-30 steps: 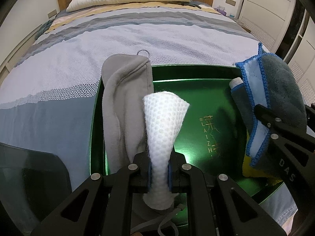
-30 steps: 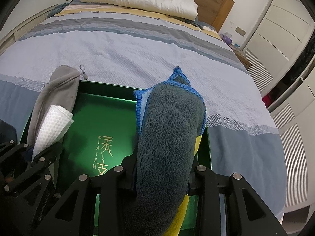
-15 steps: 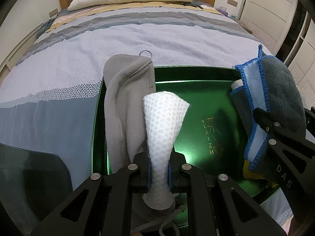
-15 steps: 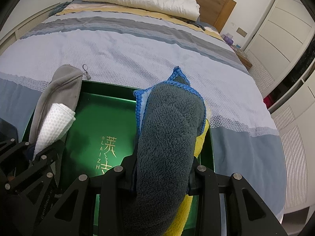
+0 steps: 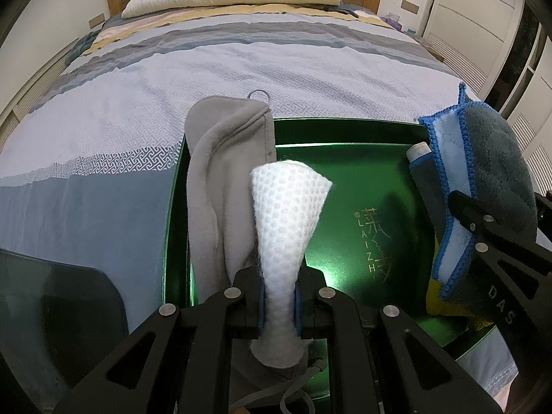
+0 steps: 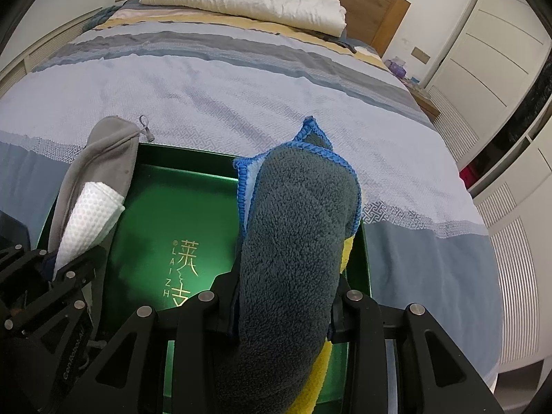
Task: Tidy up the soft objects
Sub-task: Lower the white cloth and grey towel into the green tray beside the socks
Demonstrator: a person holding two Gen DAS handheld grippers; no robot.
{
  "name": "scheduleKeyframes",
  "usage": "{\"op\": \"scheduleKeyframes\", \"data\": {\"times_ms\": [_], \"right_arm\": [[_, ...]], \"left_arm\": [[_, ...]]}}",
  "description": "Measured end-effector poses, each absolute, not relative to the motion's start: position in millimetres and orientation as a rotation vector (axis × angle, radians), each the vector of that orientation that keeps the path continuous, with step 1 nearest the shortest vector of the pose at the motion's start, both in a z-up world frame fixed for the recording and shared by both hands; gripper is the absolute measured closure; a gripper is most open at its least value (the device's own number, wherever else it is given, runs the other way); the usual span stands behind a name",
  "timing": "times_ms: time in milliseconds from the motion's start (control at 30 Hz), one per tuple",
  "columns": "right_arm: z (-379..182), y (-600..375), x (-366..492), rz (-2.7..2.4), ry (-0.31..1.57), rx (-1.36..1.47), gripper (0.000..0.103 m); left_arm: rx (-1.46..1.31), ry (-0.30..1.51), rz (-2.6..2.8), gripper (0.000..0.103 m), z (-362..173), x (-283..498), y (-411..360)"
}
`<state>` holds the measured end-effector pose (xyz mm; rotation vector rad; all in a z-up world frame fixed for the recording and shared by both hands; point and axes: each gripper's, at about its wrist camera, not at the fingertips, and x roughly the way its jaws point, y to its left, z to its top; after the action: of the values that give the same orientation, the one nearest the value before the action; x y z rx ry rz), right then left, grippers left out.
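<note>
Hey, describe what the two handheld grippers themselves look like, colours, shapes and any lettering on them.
Both are matte black, built of flat angular linkage bars joined by round silver rivets. The left gripper has blue pads lining its fingers, and its side shows white lettering in the right wrist view. The right gripper carries white letters "DAS" on one bar. No hands, sleeves or cables are clearly visible.

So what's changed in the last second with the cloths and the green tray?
Nothing visibly changed. The left claw still pinches the white cloth, the right claw still grips the dark blue-edged towel, both over the green tray.
</note>
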<state>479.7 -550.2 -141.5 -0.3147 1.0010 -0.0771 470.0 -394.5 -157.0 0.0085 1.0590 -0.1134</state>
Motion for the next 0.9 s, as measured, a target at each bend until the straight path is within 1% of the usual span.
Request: {"op": "scheduleKeyframes", "data": {"times_ms": [467, 900], "right_arm": [[-141, -551, 481, -0.075, 1.004, -0.32, 0.068], [-141, -553, 475, -0.076, 0.99, -0.316, 0.068]], "left_arm": [[0.012, 1.05, -0.119, 0.093, -160, 465, -394], [0.03, 0.95, -0.126, 0.093, -154, 445, -396]]}}
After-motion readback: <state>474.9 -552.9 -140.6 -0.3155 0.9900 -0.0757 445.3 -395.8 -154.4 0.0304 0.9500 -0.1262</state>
